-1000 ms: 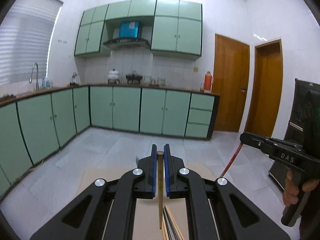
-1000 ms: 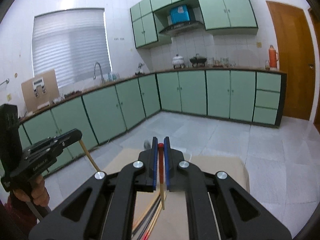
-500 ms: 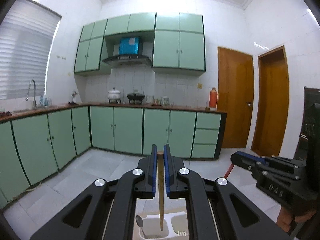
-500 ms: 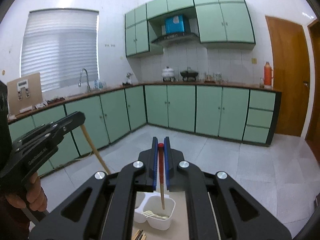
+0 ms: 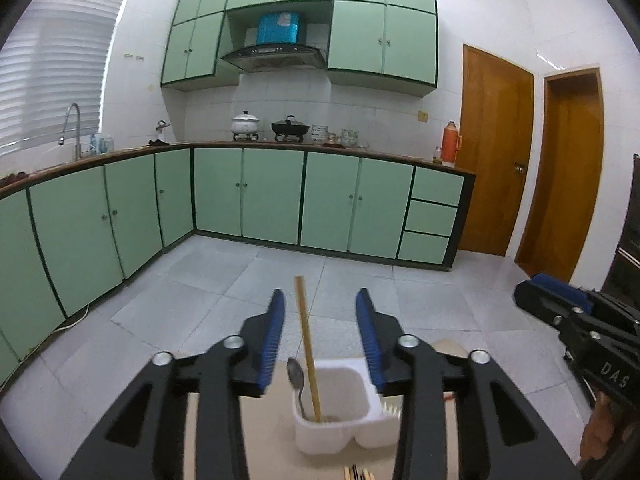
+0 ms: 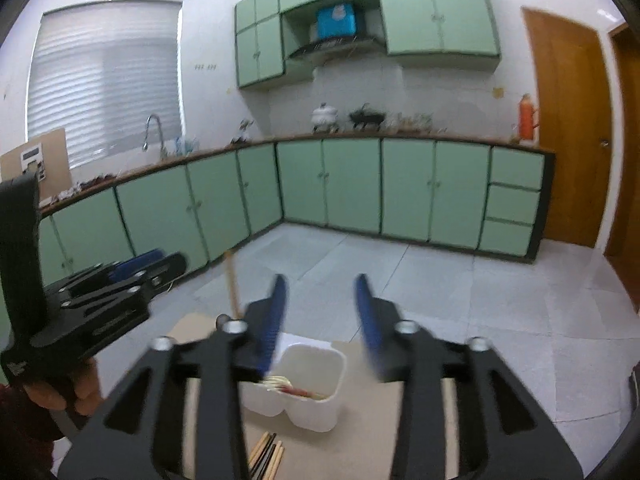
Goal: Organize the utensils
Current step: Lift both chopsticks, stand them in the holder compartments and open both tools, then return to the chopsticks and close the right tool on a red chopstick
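Observation:
My left gripper (image 5: 320,294) has its jaws opening above a white two-compartment holder (image 5: 340,424). A wooden chopstick (image 5: 306,340) stands loose between the jaws, touching neither pad, with its lower end in the holder's left compartment beside a metal spoon (image 5: 296,376). My right gripper (image 6: 321,278) is also opening, with nothing between its jaws, over the holder (image 6: 320,408). A red chopstick (image 6: 298,391) lies in the right compartment on top of pale cutlery. The wooden chopstick (image 6: 231,284) leans up at the left.
The holder stands on a tan tabletop (image 6: 380,432). Several loose chopsticks (image 6: 268,456) lie on it near me. A hand (image 6: 80,384) holds the left gripper (image 6: 160,266) at the left; the right gripper (image 5: 560,312) shows at the right. Green cabinets and tiled floor lie beyond.
Both grippers moved forward and down over the holder, then opened. The wooden chopstick and the red chopstick left the pads and now rest in the holder.

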{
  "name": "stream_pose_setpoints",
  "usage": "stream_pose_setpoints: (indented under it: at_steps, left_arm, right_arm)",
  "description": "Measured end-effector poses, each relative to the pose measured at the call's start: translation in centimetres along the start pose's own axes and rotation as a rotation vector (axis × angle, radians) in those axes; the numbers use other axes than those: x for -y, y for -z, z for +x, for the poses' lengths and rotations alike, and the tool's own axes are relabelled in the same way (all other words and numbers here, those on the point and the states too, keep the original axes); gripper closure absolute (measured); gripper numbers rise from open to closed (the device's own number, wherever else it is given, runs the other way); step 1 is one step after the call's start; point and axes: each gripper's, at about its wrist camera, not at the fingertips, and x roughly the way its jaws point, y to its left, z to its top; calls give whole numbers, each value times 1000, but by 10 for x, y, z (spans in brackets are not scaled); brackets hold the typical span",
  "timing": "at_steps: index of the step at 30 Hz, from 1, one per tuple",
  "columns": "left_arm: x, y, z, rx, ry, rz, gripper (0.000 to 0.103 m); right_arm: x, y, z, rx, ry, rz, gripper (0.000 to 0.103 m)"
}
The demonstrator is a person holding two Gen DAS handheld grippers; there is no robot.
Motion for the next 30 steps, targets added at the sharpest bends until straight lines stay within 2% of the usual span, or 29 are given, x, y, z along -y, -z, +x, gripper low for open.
stream_pose_setpoints:
  at_steps: [2,6,9,13,18,21,26,30]
  left_arm:
    - [-1,5,-15,3,-11,-2,57]
    - [2,33,-57,-19,1,2,53]
    - [5,64,-81,-40,-6,-16,53]
    - [9,120,-103,-99,-41,-15,53]
    - [8,188,-117,-221,-59,7,53]
    - [7,212,-121,-262,-61,3,53]
    - [10,243,-122,-295,-59,1,53]
    - [15,259,-121,-346,-47,1,53]
  right_arm:
    - [-1,10,-19,44,21,-1,50]
    - [-8,43,-59,73,44,-9,44]
    - [-15,79,-80,44,54,17,43]
    - [-30,143,-100,-53,71,32,43]
    - [-43,209,-112,-196,71,63,54]
    - [-56,237,-119,-219,79,67,56]
    - [-80,264,-121,-250,66,55,63]
    - [-93,276,-113,-312,36,28,70]
